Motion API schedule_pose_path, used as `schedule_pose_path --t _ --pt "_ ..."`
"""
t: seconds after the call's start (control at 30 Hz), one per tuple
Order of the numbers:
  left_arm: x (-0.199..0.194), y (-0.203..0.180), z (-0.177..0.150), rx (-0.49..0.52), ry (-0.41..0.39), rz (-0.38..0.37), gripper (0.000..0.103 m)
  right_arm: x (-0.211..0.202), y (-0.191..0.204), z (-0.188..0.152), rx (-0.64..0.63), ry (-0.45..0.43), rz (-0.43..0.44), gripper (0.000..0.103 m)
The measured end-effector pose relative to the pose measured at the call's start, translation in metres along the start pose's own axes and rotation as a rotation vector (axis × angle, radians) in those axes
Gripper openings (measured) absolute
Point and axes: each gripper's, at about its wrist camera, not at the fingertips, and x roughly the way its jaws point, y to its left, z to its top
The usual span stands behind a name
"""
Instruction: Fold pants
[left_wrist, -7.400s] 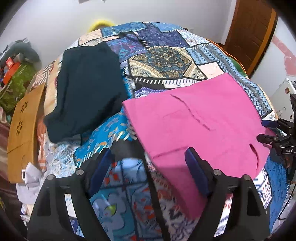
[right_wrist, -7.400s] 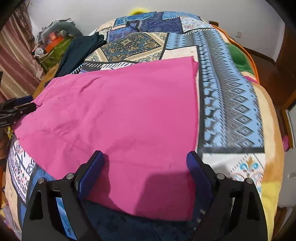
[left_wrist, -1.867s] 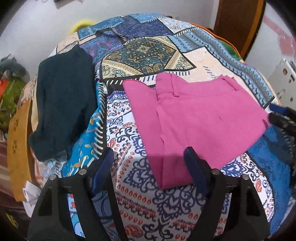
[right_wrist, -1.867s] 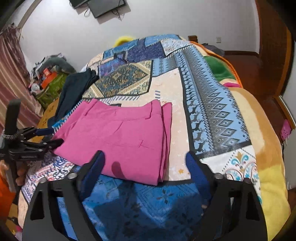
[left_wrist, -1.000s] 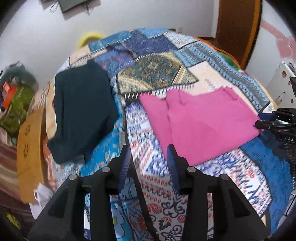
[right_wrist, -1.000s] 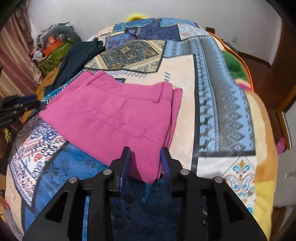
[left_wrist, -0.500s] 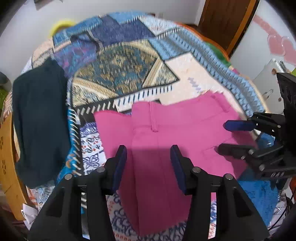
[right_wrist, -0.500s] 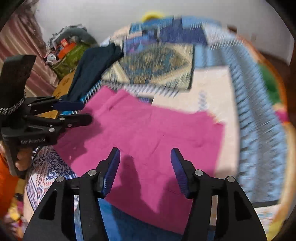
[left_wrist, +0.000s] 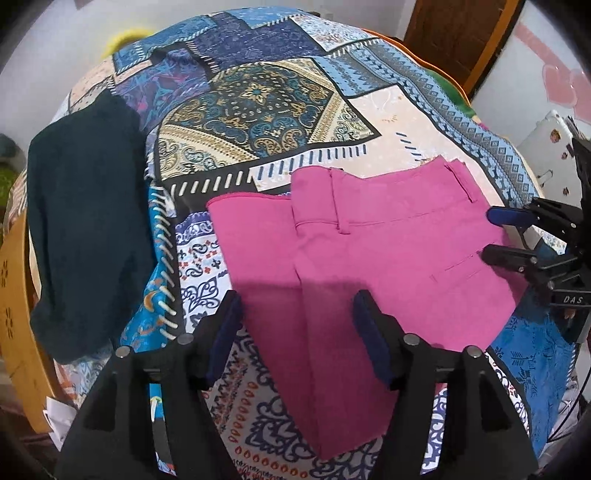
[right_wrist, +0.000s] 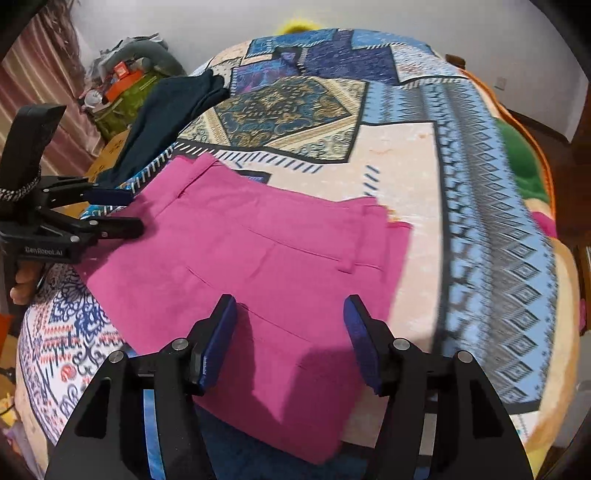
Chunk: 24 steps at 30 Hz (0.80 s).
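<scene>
Each view looks steeply down along its own tool onto a bed (left_wrist: 266, 99) from close above. The left wrist camera rides behind the left tool (left_wrist: 295, 332) and hangs over the left part of the pink pants (left_wrist: 369, 258), facing the far wall, with the right tool (left_wrist: 495, 236) entering at its right edge. The right wrist camera sits behind the right tool and hangs over the right part of the pants, with the left tool at its left edge. Both views share the pants, the patterned bedspread (right_wrist: 406, 155) and a dark garment (left_wrist: 85, 221) at the left.
</scene>
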Motion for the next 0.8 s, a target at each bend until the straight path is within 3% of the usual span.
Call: schedule_pose_path --t 0.13,0.23,0.4,0.47,0.57,0.6,0.8 --pt "-0.005 0.007 -0.002 -0.037 -0.022 0.023 0.065 -0.004 -0.017 -0.004 0.032 -0.009 -0.066 0.056" --pt "0.000 0.014 -0.003 -0.056 -0.007 0.018 0.065 -0.005 -0.031 -0.008 0.078 -0.017 -0.051 0.056" --pt "0.007 0.028 -0.001 -0.131 0.020 -0.094 0.061 0.004 -0.037 -0.004 0.136 -0.024 0.009 0.056" --pt "0.010 0.030 0.001 -0.146 0.024 -0.125 0.057 0.012 -0.034 0.001 0.134 -0.014 0.003 0.050" --pt "0.012 0.027 0.001 -0.149 0.019 -0.148 0.042 0.020 -0.030 0.005 0.137 -0.008 -0.008 0.040" --pt "0.012 0.026 0.002 -0.148 0.018 -0.158 0.033 0.020 -0.029 0.004 0.141 -0.010 -0.010 0.035" --pt "0.007 0.014 0.003 -0.115 -0.016 -0.112 0.014 0.014 -0.030 0.003 0.151 -0.039 -0.015 0.013"
